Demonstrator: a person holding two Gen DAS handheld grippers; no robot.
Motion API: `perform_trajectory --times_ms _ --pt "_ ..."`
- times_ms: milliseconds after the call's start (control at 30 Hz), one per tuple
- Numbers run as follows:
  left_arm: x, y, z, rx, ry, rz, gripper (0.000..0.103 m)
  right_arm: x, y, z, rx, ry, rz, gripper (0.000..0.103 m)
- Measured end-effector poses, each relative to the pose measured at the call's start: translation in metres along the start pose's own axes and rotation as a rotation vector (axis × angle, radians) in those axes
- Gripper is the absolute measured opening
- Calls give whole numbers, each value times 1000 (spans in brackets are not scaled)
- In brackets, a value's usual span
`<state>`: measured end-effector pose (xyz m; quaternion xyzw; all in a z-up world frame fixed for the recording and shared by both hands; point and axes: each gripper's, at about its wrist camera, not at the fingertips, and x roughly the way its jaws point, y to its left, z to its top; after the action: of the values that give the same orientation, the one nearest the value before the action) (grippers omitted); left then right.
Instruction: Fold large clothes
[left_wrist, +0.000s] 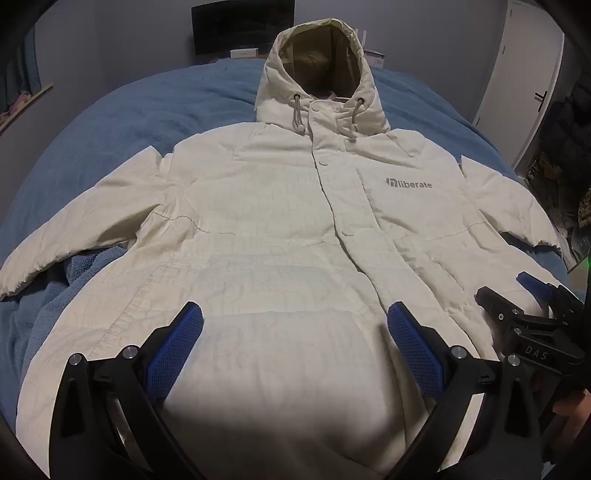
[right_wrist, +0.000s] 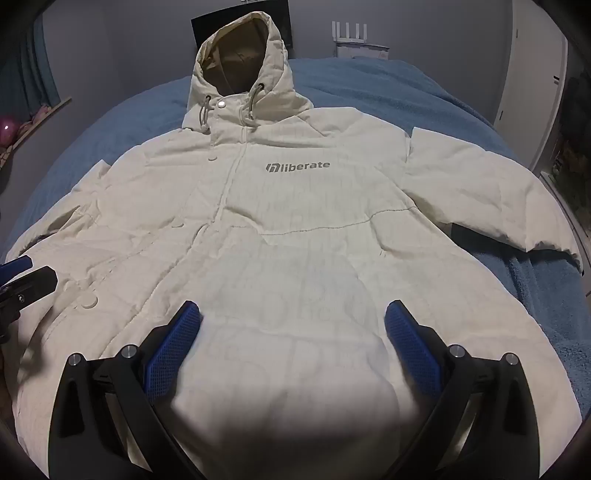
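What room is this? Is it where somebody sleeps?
Probably a bedroom. The white jacket lies flat on a bed with a blue blanket, and a white door stands by the wall.

jacket (left_wrist: 258, 229) flat on bed (left_wrist: 147, 107), hood (left_wrist: 321, 74) farthest
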<state>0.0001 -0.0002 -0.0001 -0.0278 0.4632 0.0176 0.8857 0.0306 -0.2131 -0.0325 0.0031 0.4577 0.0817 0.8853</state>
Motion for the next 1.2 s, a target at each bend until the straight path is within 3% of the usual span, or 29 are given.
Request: perform_trajectory --times_ms 1200 --pt "-4 -1 -3 -4 -1 -6 97 5 0 -1 4 12 4 96"
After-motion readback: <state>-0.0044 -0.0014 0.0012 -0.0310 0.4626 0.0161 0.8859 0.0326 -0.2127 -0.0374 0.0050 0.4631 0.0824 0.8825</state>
